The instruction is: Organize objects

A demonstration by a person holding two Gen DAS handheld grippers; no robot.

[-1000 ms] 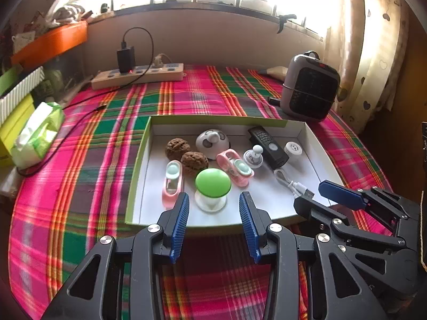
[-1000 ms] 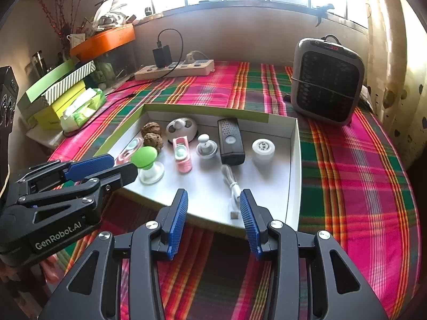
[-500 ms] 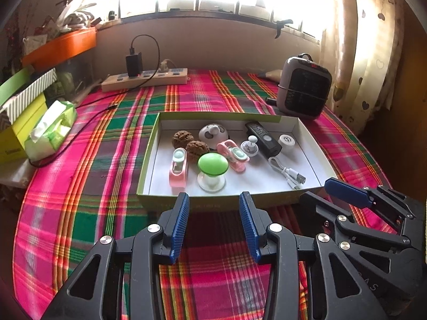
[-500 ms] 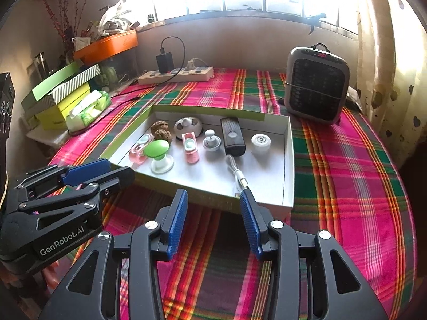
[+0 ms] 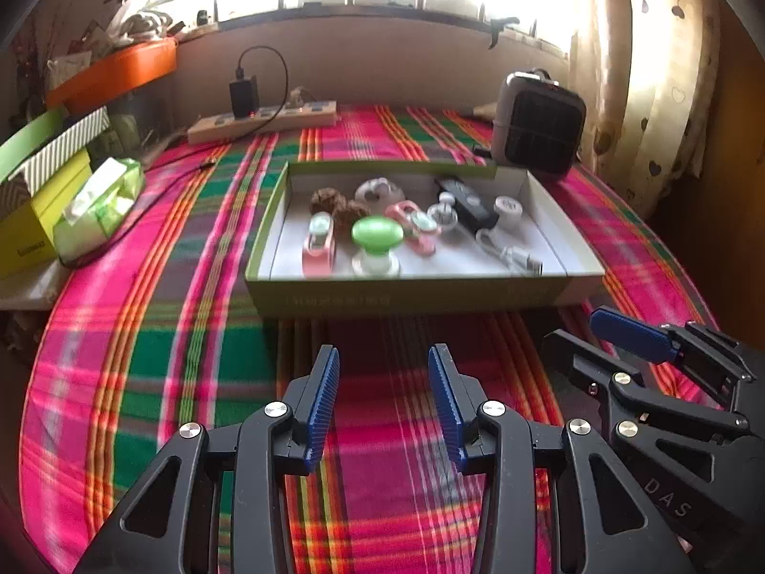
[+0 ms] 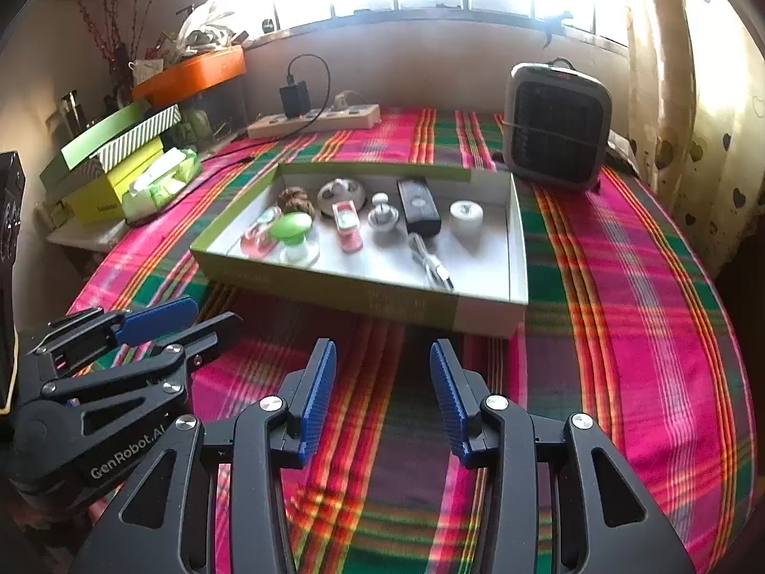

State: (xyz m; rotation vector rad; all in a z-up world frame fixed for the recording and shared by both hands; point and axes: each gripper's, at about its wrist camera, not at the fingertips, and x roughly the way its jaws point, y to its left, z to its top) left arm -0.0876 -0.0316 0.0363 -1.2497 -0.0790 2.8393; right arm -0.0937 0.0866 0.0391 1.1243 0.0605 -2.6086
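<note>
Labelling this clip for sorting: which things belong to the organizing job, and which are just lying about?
Job: shallow green-sided box, green-capped mushroom knob, two brown walnuts, black remote, white cable.
Lying about: grey heater, beige power strip, green tissue pack.

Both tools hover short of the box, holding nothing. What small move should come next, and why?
Probably bring the left tool forward over the box's near wall toward the green knob. Both tools stand open and empty, the right tool too, and the knob is the nearest item, upright with room around it.

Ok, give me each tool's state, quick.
Left tool: open, holding nothing.
Right tool: open, holding nothing.
</note>
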